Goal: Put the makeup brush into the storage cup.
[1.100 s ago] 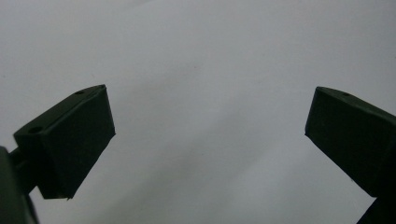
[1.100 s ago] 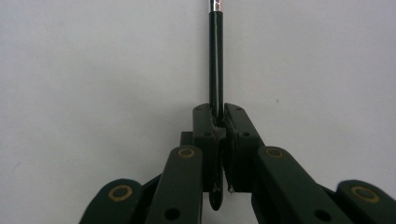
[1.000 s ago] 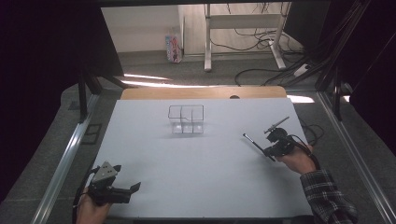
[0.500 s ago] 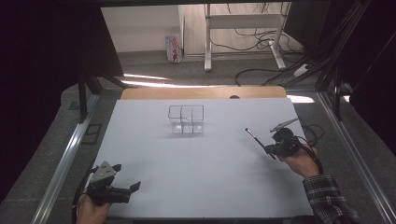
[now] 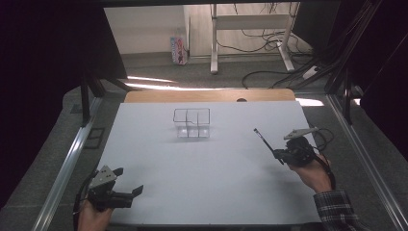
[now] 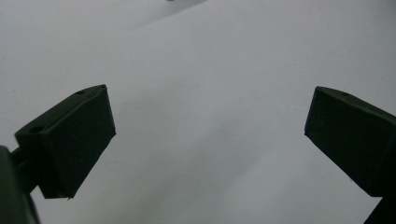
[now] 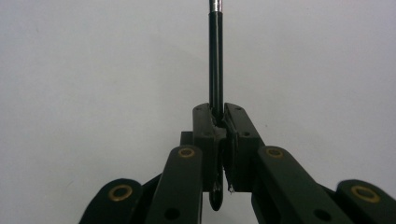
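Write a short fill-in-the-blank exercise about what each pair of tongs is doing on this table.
1. The right tongs are shut on a thin black ____.
2. The left tongs stand ____ with nothing between them.
3. The clear divided organizer sits on the ____ table.
4. In the high view, the pen points away from the hand, toward the ____ side of the table.

Missing words: pen; open; white; far
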The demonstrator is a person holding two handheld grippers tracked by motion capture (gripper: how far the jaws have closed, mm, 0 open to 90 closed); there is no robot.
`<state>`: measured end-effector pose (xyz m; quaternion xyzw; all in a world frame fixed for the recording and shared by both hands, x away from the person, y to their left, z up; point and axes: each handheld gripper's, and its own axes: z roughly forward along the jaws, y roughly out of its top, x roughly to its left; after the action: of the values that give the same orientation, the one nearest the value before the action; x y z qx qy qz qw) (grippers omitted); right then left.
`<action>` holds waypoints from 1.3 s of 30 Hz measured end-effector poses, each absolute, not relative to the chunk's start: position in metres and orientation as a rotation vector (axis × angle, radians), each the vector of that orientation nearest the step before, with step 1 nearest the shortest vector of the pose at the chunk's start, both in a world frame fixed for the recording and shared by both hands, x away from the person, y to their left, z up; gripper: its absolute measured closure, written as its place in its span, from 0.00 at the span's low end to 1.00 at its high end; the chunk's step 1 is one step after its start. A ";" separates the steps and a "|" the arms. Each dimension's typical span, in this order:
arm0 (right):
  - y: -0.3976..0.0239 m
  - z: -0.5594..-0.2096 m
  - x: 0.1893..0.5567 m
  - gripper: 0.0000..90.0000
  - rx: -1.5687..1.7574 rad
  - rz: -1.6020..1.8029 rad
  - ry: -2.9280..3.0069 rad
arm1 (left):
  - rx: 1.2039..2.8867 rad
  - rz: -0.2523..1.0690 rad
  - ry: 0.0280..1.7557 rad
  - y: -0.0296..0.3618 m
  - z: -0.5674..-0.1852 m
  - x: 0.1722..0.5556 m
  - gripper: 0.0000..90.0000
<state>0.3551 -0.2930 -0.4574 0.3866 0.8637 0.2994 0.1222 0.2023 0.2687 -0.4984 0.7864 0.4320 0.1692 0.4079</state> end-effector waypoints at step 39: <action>-0.277 -0.437 0.313 0.93 1.035 1.064 2.422 | 1.895 0.336 1.056 0.252 -0.487 0.219 0.00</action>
<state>0.3127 -0.2773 -0.4370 0.3601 0.8430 0.3705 0.1499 0.2192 0.2516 -0.4872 0.7684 0.4282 0.1363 0.4556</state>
